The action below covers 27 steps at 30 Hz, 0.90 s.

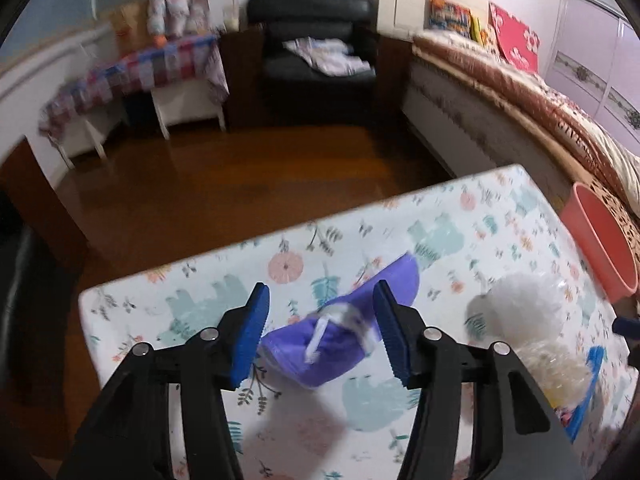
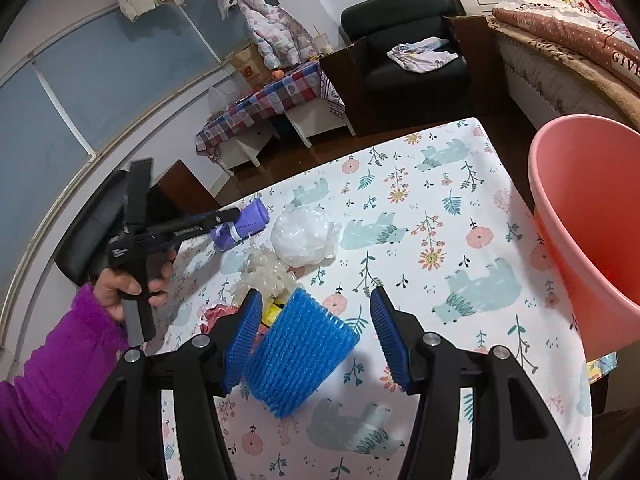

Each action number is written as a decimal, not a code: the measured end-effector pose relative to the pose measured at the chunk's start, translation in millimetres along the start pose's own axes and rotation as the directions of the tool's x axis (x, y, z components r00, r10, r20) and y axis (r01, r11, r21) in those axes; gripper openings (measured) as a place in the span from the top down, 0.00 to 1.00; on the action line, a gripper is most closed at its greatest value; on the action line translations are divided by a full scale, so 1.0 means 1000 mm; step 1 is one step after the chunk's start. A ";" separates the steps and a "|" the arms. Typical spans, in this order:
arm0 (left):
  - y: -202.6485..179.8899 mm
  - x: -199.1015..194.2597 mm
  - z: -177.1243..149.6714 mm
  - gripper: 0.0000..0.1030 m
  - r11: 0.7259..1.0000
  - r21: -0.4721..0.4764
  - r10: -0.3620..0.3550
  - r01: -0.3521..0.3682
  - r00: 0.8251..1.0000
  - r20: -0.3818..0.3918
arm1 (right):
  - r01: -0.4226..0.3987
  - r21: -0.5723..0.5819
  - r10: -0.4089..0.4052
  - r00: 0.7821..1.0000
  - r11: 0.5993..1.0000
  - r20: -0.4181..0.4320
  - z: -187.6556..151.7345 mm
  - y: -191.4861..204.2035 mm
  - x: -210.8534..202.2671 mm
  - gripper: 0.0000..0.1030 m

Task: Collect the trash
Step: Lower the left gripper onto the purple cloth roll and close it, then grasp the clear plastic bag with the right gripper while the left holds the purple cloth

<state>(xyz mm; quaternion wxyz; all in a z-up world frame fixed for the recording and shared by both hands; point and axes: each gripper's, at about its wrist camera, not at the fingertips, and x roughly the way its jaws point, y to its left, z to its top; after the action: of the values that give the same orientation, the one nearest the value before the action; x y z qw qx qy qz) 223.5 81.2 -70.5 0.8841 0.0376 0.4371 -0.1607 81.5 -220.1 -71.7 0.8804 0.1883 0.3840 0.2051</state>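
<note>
Left wrist view: left gripper [image 1: 320, 332] fingers spread wide, grasping nothing, straddling crumpled purple wrapper [image 1: 344, 332] on patterned tablecloth [image 1: 440, 208]. White plastic wad [image 1: 520, 300] to right; pink bin [image 1: 596, 240] at far right edge.

Right wrist view: right gripper [image 2: 316, 340] fingers released, blue foam net [image 2: 300, 356] between them, touching left pad. Pink bin [image 2: 592, 220] right. Left gripper [image 2: 224, 224] far left over purple wrapper [image 2: 244, 224].
</note>
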 end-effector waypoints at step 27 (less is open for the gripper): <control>-0.032 -0.055 -0.061 0.65 1.000 -0.025 -0.005 0.008 0.990 0.142 | 0.075 -0.082 -0.084 0.989 0.994 -0.122 0.058 0.023 0.111 0.37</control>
<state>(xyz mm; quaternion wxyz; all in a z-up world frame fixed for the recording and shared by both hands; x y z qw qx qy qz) 136.0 77.4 -61.9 0.9128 0.0135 0.3753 -0.1602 189.6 -154.4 -90.0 0.8687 0.1256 0.4374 0.1957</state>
